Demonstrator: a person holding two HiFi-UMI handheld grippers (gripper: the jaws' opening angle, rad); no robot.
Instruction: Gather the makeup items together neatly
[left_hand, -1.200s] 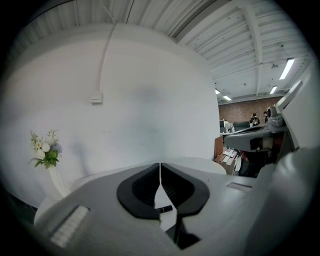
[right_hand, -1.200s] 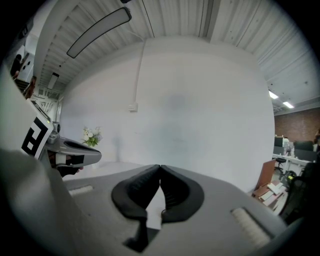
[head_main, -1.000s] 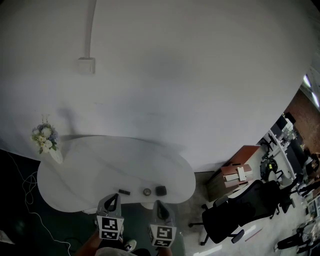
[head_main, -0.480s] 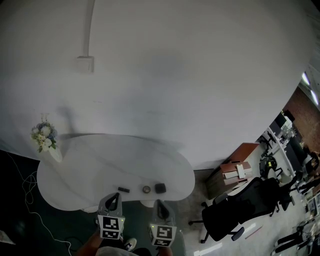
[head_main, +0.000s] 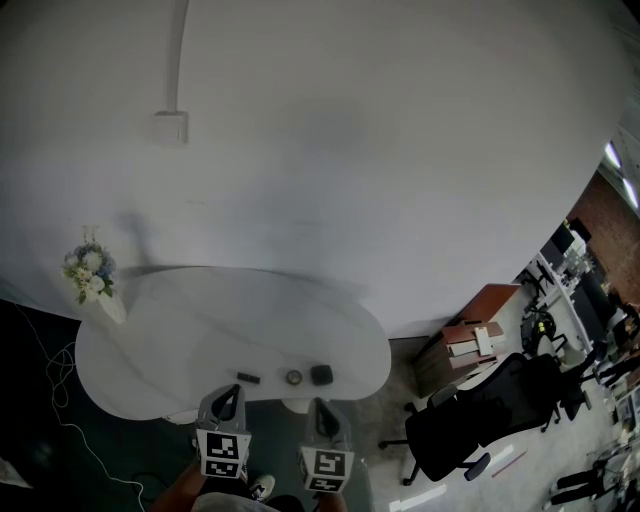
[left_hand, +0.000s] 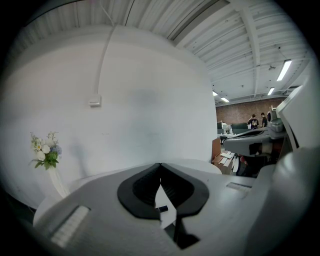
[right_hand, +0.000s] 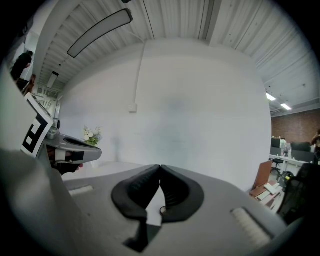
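— Looking steeply down from the head view, what is there?

— A white, kidney-shaped tabletop (head_main: 150, 350) stands against a plain white wall (head_main: 350, 180). Three small makeup items lie in a loose row near its front edge. A short black stick-shaped tube (head_main: 248, 378) is on the left, a little round pot (head_main: 294, 378) is in the middle, and a dark rounded-square compact (head_main: 321, 375) is on the right. The pot and compact sit near each other, not touching. The tube lies a little further off.

— And the hand-held grippers?

— The left hand-held gripper (head_main: 228, 394) and the right hand-held gripper (head_main: 320, 405) are held side by side at the front edge, both pointing towards the row. In each gripper view the two black jaws are pressed fully together at the tips, and neither grips anything. The tube shows on the tabletop through the gap under the left jaws. The round pot shows under the right jaws.

— Anything else?

— A bunch of pale flowers in a white vase (head_main: 92, 282) stands at the tabletop's far left rim. On the floor to the right are a black office chair (head_main: 480, 425) and a brown wooden cabinet (head_main: 470, 340).
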